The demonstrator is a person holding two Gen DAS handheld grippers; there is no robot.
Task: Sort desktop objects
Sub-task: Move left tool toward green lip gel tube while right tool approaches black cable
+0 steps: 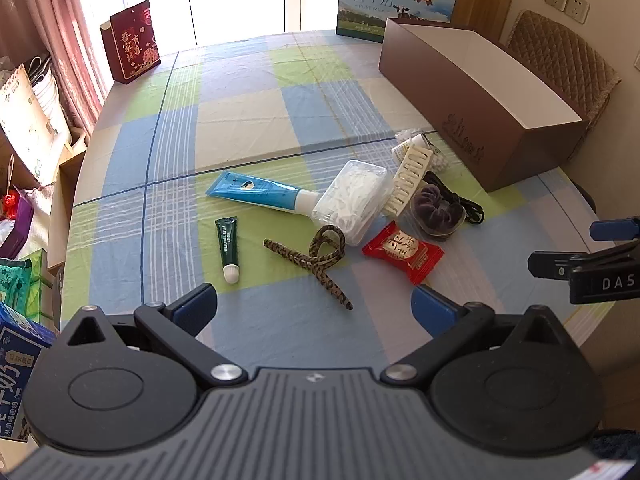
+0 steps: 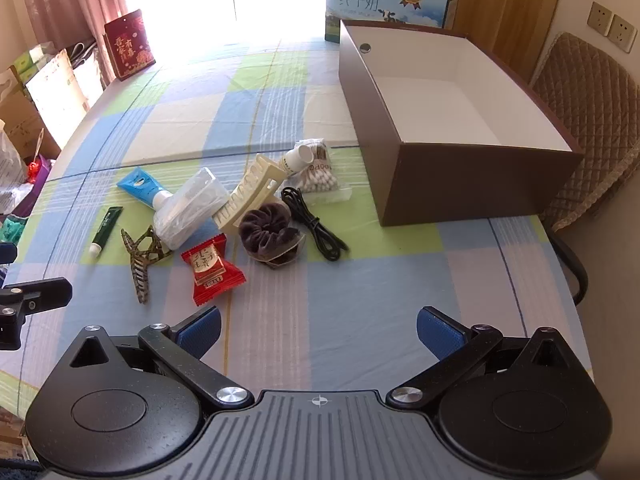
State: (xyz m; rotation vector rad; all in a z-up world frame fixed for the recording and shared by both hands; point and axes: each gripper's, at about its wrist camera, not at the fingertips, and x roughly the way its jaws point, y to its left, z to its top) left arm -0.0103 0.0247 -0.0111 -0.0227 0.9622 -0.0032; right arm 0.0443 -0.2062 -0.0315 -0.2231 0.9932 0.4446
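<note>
1. We see the counter (image 2: 280, 92), under a checked cloth, carrying everything; its near part is bare, which leaves both tools room to approach.
2. The brown box (image 2: 472, 184) stands open-topped at the far right, its white inside empty. We judge it the destination, set just beside the clutter so each carry is short.
3. The clutter lies heaped mid-counter: a blue tube (image 1: 256, 191) touches a clear plastic case (image 1: 352, 200), and a cream hair claw (image 1: 410, 180) leans on that case. A dark scrunchie (image 2: 268, 236), a black cable (image 2: 316, 228) and a pack of cotton swabs (image 2: 320, 176) sit nearer the box.
4. Loose pieces lie at the near edge of the heap: a red snack packet (image 2: 210, 268), a patterned hair clip (image 1: 316, 260) and a small green tube (image 1: 227, 246). We judge these easiest to lift first.
5. The left gripper (image 1: 314, 308) and right gripper (image 2: 318, 330) hover short of the heap, fingers spread wide and holding nothing; no sorting has begun.
</note>
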